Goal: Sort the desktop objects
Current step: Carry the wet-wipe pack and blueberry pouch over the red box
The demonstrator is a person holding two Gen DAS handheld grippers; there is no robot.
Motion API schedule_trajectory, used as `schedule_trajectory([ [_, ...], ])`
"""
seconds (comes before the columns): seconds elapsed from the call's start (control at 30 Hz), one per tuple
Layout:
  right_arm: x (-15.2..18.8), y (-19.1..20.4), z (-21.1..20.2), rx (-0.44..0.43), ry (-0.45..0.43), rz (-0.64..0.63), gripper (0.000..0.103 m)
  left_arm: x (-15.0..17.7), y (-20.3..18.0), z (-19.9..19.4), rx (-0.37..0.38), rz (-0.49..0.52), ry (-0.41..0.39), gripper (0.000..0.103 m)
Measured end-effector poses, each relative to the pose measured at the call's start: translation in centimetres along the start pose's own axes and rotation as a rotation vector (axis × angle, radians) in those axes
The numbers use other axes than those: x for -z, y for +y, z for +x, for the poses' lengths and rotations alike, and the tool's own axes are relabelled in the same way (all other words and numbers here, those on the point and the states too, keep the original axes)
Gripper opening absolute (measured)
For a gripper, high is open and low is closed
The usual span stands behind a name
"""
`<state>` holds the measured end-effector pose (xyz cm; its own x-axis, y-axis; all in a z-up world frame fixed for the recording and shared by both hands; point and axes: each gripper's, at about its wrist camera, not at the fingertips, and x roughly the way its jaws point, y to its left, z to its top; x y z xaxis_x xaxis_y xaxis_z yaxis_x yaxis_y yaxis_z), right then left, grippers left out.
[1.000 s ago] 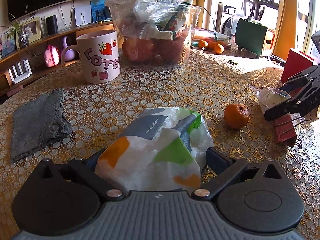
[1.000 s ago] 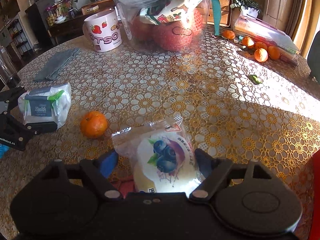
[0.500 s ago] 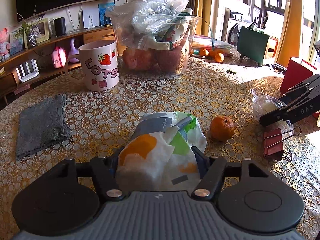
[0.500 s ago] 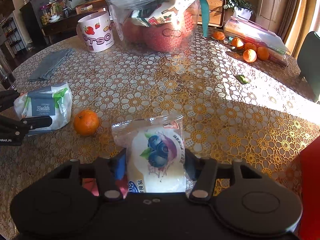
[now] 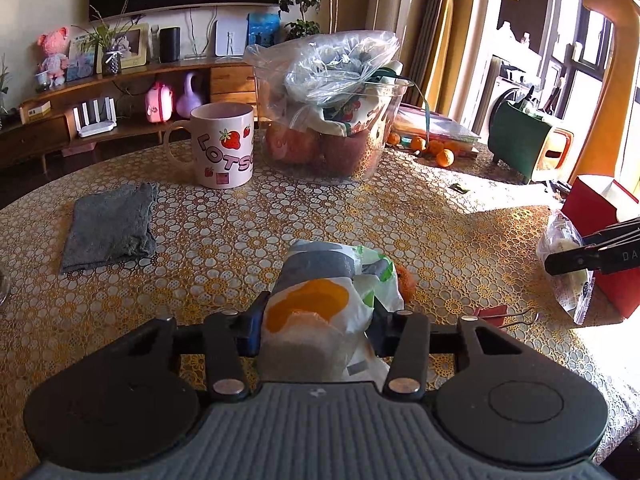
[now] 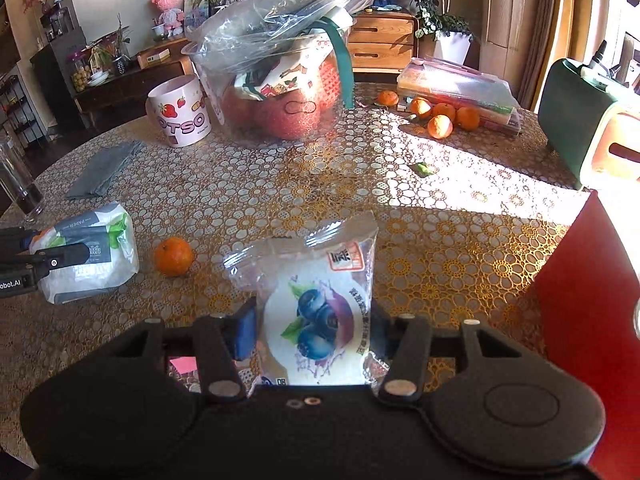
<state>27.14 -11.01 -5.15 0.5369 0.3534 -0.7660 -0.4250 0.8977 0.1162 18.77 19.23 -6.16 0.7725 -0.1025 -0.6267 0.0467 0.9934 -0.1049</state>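
Sunlit lace covers the worktop. Our left claw pinches the tissue pack, our right claw the blueberry snack bag; we should lift both gently, clear of the tangerine.

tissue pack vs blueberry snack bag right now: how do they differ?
Wrapper: the tissue pack is opaque white with orange, green and grey patches; the blueberry snack bag is clear with a blueberry picture.
Holder: the tissue pack sits in the left hand-held gripper, the snack bag in the right hand-held gripper.
Shared: both clamped.
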Motion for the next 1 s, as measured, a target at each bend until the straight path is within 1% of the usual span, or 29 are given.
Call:
schedule_trajectory([
  [0.37,3.0,-1.8,-6.8,-0.042,-0.065,0.049,0.053,-0.3,-5.8,-5.9,0.008,-0.030,-0.048,0.047],
  [0.53,4.7,-3.0,-9.8,-0.063,-0.097,0.073,0.053,-0.1,-9.2,-7.7,0.028,-0.012,-0.064,0.047],
  [0.77,7.3,-5.2,-13.2,-0.073,-0.119,0.102,0.053,0.2,-14.7,-9.1,0.089,0.022,-0.078,0.047],
  [1.0,8.9,-7.6,-16.4,-0.065,-0.153,0.113,0.053,0.0,-20.6,-9.0,0.167,0.063,-0.087,0.047],
])
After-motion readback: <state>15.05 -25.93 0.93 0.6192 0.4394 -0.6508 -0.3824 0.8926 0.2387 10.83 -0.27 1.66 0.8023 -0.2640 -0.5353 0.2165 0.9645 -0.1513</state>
